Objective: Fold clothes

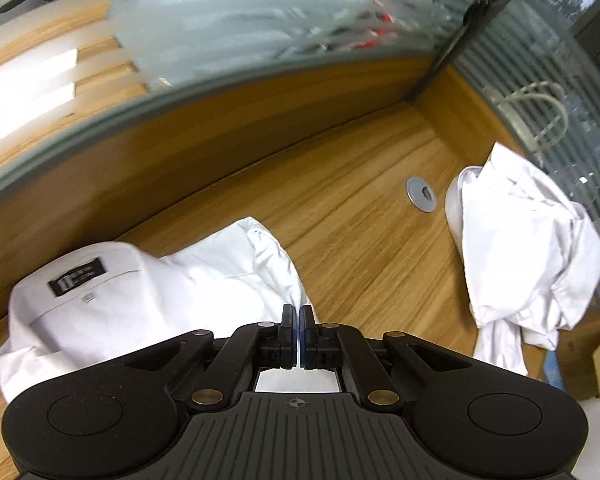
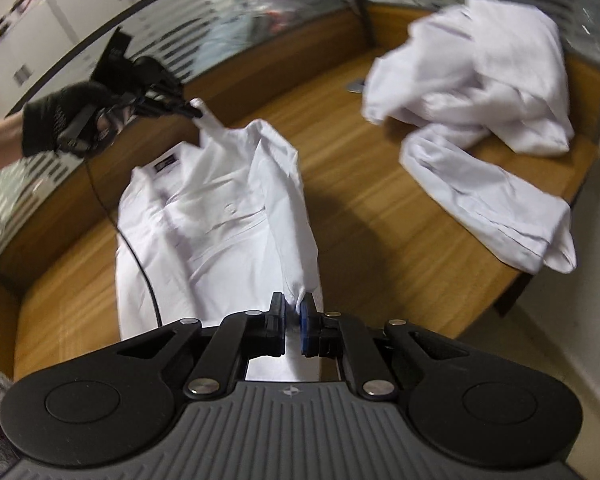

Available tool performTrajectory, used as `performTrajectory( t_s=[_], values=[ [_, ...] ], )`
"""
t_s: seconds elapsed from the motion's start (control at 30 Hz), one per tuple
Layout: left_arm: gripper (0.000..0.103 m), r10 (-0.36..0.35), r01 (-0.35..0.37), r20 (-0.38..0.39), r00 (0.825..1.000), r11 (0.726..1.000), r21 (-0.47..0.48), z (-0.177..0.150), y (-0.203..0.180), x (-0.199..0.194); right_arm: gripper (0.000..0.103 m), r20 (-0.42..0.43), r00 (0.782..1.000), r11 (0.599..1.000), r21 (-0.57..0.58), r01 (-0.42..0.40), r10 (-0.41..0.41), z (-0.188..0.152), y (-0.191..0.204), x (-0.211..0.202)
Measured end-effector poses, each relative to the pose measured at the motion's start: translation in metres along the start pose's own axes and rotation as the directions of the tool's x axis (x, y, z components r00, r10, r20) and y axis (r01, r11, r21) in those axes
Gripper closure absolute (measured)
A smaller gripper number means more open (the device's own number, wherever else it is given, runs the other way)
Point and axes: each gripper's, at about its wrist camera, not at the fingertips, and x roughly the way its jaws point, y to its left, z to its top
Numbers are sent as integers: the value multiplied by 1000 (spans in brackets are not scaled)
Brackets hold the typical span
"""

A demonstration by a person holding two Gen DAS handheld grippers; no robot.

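Wooden desk (image 2: 360, 216), white shirt (image 2: 220, 216) pinched in both tools (image 1: 299, 316) (image 2: 293, 306)

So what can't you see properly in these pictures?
- Collar label on the white shirt, left wrist view: words blurred, too small.
- Shirt's near end, both views: hidden behind the right gripper and left gripper.
- Things behind the striped glass: smeared by blur.

A wooden desk (image 1: 360, 216) with warm, streaked grain fills both views. A round metal cable grommet (image 1: 421, 194) is set into its top. Behind the desk rises a wooden upstand topped by a striped frosted-glass partition (image 1: 260, 20); a dark post (image 1: 452, 52) divides the partition at the desk's corner. Beyond the partition stand pale cabinets (image 2: 40, 28).
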Motion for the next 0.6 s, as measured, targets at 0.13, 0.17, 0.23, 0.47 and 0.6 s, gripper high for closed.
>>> performTrajectory(
  t_s=[0.13, 0.17, 0.23, 0.47, 0.6],
  values=[
    [100, -20, 20, 33, 999, 1000, -11, -20, 26, -16, 95, -27, 1000, 992, -124, -17, 14, -16, 39, 0],
    [100, -21, 22, 41, 999, 1000, -16, -25, 32, -18, 95, -41, 999, 987, -162, -23, 16, -22, 49, 2],
    [100, -23, 25, 56, 998, 999, -34, -39, 47, -21, 95, -70, 997, 970, -240, -30, 13, -33, 68, 9],
    [99, 0, 9, 92, 996, 995, -99, -80, 97, -16, 95, -119, 990, 892, -452, 13, -75, -83, 119, 41],
    [99, 26, -14, 97, 995, 993, -121, -95, 109, -1, 95, -114, 982, 847, -528, 66, -148, -112, 136, 67]
  ],
)
